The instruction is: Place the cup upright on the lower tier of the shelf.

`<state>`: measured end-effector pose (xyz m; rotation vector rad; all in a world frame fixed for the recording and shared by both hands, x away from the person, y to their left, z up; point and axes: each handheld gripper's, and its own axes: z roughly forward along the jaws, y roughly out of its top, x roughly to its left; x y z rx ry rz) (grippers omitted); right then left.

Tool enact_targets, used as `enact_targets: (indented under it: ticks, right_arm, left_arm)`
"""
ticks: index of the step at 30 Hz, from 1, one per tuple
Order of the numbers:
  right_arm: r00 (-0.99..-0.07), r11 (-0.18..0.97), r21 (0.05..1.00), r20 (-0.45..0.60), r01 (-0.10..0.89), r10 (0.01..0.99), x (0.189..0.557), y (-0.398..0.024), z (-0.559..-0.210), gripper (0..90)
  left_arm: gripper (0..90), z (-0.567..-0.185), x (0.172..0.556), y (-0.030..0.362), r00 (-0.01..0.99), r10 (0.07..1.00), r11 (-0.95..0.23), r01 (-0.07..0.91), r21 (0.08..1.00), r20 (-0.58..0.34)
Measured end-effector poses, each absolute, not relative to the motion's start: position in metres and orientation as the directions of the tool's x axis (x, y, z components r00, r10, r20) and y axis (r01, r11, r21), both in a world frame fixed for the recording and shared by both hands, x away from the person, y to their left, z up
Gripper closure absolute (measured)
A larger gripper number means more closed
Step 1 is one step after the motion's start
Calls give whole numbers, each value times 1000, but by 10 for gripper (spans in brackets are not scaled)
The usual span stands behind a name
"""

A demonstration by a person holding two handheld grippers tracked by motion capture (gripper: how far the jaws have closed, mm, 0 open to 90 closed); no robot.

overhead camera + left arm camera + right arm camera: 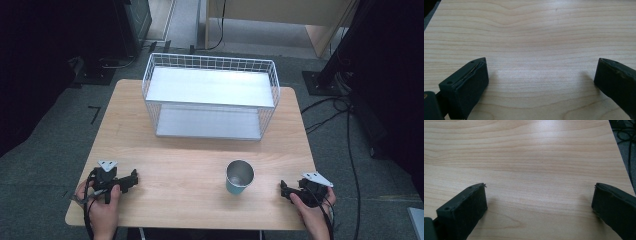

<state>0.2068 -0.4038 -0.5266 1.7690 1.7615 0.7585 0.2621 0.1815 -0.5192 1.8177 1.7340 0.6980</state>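
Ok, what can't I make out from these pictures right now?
- Teal metal-lined cup, high view: far wall shades its bottom, so contents unclear.
- White wire two-tier rack, high view: upper shelf covers the lower shelf's back.
- Left gripper and right gripper, own views: outer fingers cut off by the frame edge.

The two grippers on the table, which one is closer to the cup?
The right gripper. The cup stands right of the table's middle, a short gap from it, while the left gripper rests much farther off near the left edge.
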Motion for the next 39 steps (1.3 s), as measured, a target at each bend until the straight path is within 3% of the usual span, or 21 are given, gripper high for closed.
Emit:
enact_targets:
  ticks: [4,22,39]
  right_arm:
    - [2,-19,705,26,709,1000,206,-402,-526,0]
    - [-212,85,750,75,656,974,195,-345,-506,0]
    - [-331,152,748,95,646,939,185,-310,-504,0]
  left_arm:
    - [0,-519,262,181,44,999,-37,726,686,8]
    - [0,-519,264,181,49,999,-43,726,686,10]
    - [0,-519,264,181,49,999,-43,726,686,10]
